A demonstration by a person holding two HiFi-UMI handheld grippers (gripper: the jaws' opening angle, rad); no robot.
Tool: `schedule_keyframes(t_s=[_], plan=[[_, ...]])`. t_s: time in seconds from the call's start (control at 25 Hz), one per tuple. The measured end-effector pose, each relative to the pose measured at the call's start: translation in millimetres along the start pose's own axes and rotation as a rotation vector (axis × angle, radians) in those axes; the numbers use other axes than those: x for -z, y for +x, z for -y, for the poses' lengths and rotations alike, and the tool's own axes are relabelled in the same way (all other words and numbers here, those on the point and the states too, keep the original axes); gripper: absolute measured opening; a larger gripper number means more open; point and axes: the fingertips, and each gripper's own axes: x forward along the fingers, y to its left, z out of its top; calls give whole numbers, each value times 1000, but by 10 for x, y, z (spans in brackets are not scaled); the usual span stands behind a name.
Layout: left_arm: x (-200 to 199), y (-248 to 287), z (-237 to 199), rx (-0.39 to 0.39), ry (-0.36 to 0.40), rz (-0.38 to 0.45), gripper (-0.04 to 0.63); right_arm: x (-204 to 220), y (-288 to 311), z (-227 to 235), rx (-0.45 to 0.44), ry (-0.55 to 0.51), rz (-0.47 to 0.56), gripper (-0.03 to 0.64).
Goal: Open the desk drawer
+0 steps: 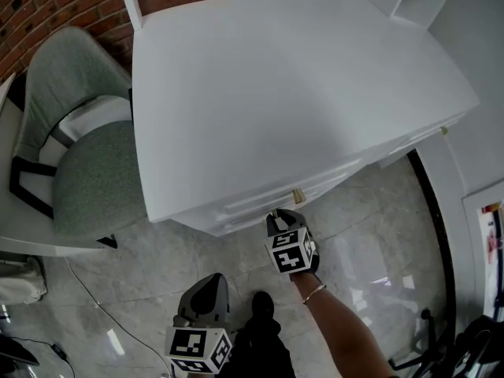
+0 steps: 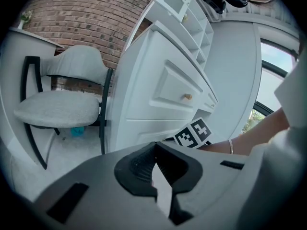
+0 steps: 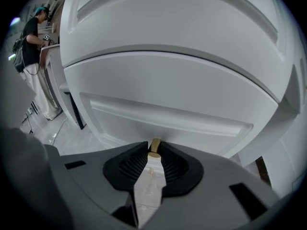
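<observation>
Left hand-held gripper (image 1: pixel 209 280) half off the head view's lower edge — distant person (image 3: pixel 32 37) too small for detail

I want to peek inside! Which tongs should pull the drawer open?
Right, I'd say. The right tongs grip the brass drawer knob on the white desk; the left tongs hang back, shut and empty.

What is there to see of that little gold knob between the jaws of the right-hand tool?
The knob is a small brass-coloured peg, seemingly metal: a short round stem with a slightly wider flat cap. It juts straight out of a white panelled drawer front, which looks closed. The dark ribbed pads of the right gripper sit against it from both sides, apparently gripping it; nothing else touches it.
</observation>
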Motion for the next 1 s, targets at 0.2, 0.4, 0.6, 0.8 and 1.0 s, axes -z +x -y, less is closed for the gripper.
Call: schedule_keyframes(t_s=[0.2, 0.4, 0.6, 0.8, 1.0], plan=[[6, -41, 37, 1, -4, -4, 9, 36, -34, -3, 13, 11, 12, 77], [-19, -101, 86, 2, -4, -3, 9, 168, -155, -38, -4, 29, 6, 77], [60, -182, 115, 0, -14, -19, 9, 319, -278, -68, 8, 42, 3, 77], [133, -290, 158, 0, -37, -29, 9, 501, -432, -116, 9, 40, -16, 77], [162, -372, 197, -6, -48, -35, 9, 692, -573, -165, -2, 48, -43, 77]])
